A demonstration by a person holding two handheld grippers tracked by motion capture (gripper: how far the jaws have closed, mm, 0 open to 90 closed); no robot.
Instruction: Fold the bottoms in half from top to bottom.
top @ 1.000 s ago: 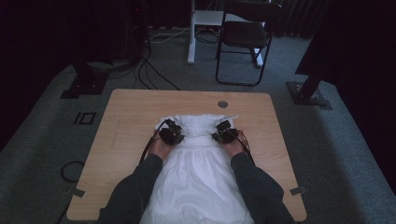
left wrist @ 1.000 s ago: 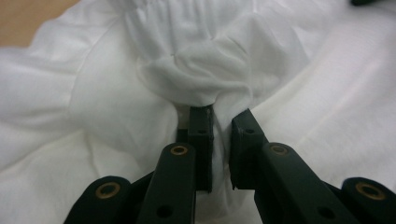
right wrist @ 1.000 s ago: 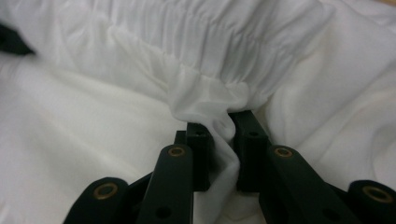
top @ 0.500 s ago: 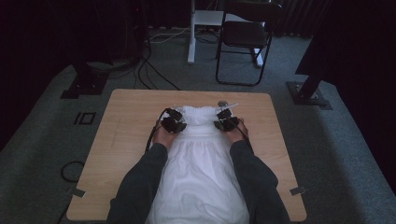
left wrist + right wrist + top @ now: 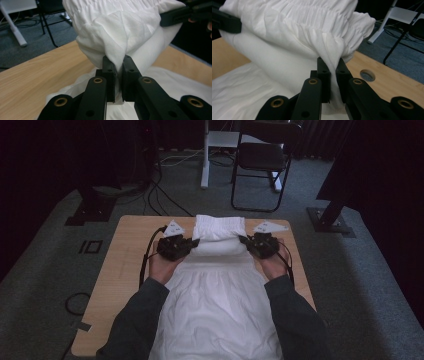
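Note:
A white garment [image 5: 215,305] with a gathered elastic band [image 5: 220,226] lies along the wooden table [image 5: 125,255], running from the near edge to the far edge. My left gripper [image 5: 195,241] is shut on its left side, with cloth bunched between the jaws [image 5: 117,66]. My right gripper [image 5: 242,240] is shut on its right side and pinches a fold just under the band [image 5: 331,66]. Between the two grippers the banded end is held up off the table and bulges. In the left gripper view, the right gripper's black finger [image 5: 180,15] shows at top right.
A round hole [image 5: 367,75] lies in the table near its far right corner. Beyond the far edge stand a black chair [image 5: 262,160] and a white post [image 5: 205,155], with cables [image 5: 160,200] on the carpet. Black stand bases [image 5: 330,220] [image 5: 87,212] flank the table.
Both grippers have moved toward the far edge with the garment's banded end, which now stands raised and bulging between them.

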